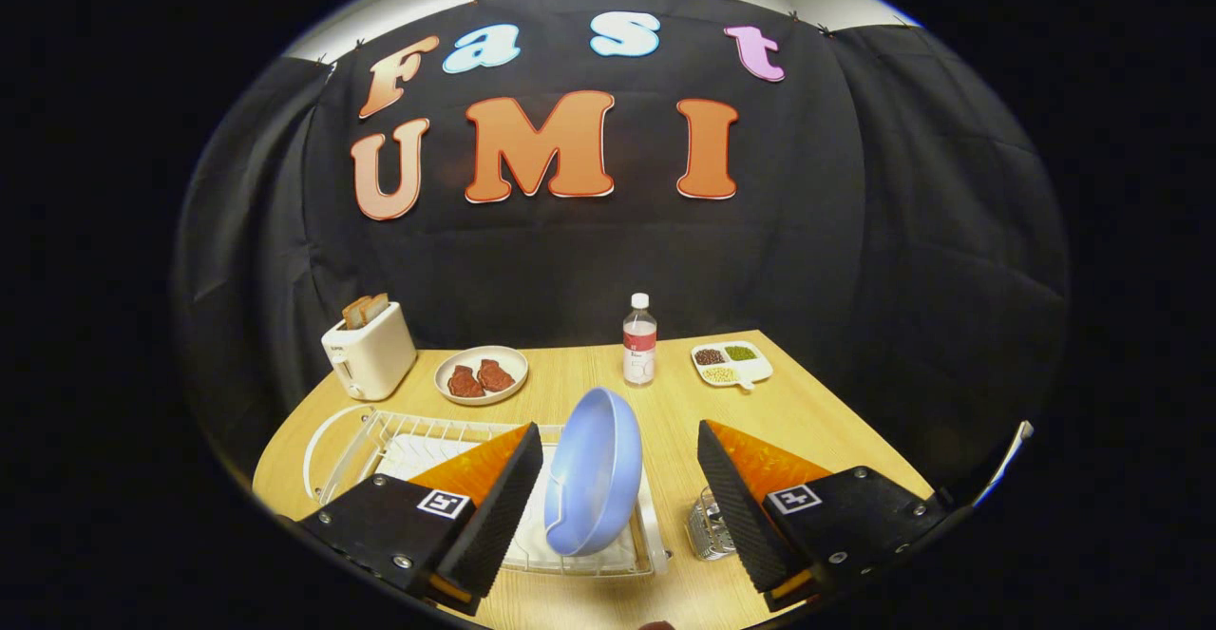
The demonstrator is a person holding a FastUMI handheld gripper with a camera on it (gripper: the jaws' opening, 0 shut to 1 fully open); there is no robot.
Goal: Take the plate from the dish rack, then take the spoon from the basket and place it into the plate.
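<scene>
A pale blue plate (594, 473) stands on edge in the white wire dish rack (380, 440), at the rack's right end. My gripper (619, 492) is open, one finger on each side of the plate with a gap on both sides. The left finger hangs over the rack; the right finger hangs over the wooden table. A small metal mesh basket (711, 527) sits on the table beside the rack, partly hidden behind the right finger. I cannot make out a spoon in it.
Beyond the rack stand a white toaster (370, 354) with bread, a plate of meat (481, 375), a water bottle (639, 342) and a divided dish of beans (731, 364). The wooden table (817, 421) ends close on the right.
</scene>
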